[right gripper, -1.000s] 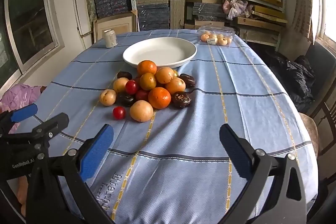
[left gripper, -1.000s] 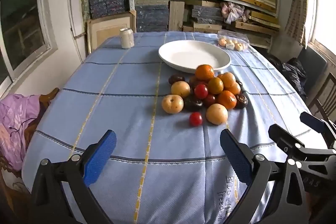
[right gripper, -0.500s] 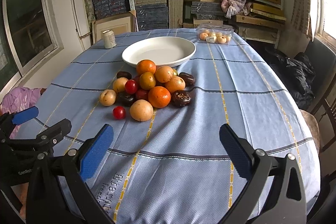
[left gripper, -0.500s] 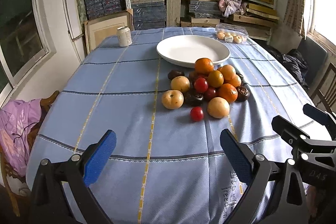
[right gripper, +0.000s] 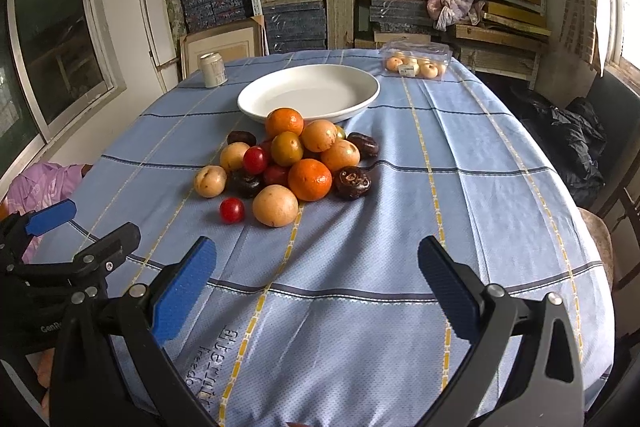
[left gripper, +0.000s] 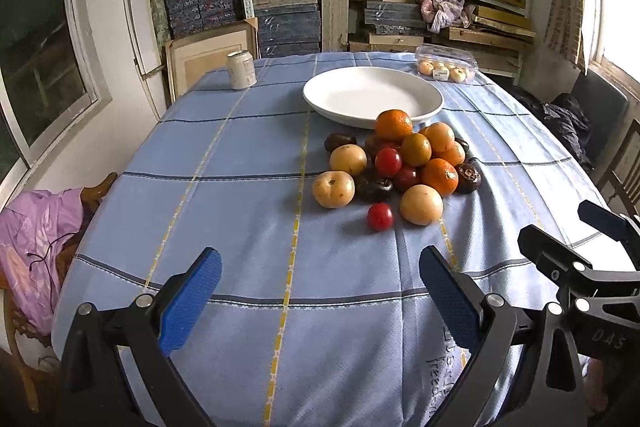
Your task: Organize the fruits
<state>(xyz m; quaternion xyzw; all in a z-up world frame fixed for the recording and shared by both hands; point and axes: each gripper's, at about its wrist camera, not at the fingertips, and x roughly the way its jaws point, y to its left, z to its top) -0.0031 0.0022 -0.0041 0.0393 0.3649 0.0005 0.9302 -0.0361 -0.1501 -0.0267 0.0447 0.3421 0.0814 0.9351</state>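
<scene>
A pile of fruit [left gripper: 404,163] [right gripper: 292,163] lies mid-table: oranges, tan round fruits, red tomatoes and dark brown fruits. A small red tomato [left gripper: 379,216] [right gripper: 231,210] and a tan fruit [left gripper: 421,204] [right gripper: 275,205] sit nearest me. An empty white plate [left gripper: 372,95] [right gripper: 308,93] stands just behind the pile. My left gripper [left gripper: 320,299] is open and empty above the near table edge. My right gripper [right gripper: 316,291] is open and empty beside it; it also shows at the right of the left wrist view [left gripper: 592,239].
A blue checked cloth [left gripper: 240,163] [right gripper: 460,163] covers the table. A drink can [left gripper: 241,69] [right gripper: 213,68] stands far left. A clear box of small fruits [left gripper: 446,68] [right gripper: 416,62] sits far right. Shelves of stacked boards stand behind. A pink cloth [left gripper: 36,247] lies on a chair at left.
Both grippers have drifted slightly forward and up toward the table; the view of the fruit shifted a little. Both stay open. No fruit has moved.
</scene>
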